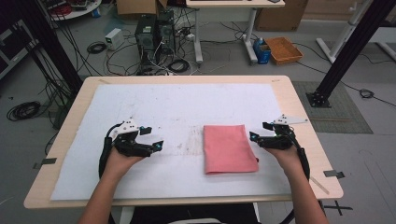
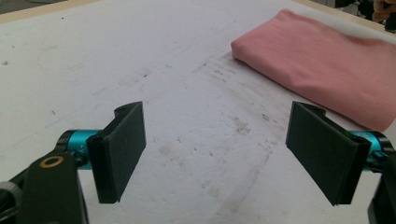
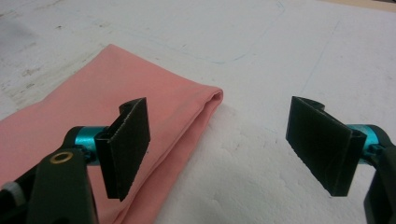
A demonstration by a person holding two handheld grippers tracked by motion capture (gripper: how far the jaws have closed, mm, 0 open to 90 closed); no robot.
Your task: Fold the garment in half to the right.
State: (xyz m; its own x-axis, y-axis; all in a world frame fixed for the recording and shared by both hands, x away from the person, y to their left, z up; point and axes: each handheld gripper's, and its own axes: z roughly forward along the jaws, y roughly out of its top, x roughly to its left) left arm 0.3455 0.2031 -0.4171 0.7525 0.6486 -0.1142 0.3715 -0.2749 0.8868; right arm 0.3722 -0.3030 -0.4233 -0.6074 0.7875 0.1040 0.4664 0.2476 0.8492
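- My left gripper (image 1: 158, 145) is black, with a white plate on top and a black cable looping off its body.
- My right gripper (image 1: 252, 136) carries a grey three-cornered plate; its cable trails along the bare forearm.
- Up close, my flat black pads (image 2: 123, 149) sit on teal fittings, with a brass-ringed screw hole below.

No readable text, labels, brands or numbers anywhere in these views.
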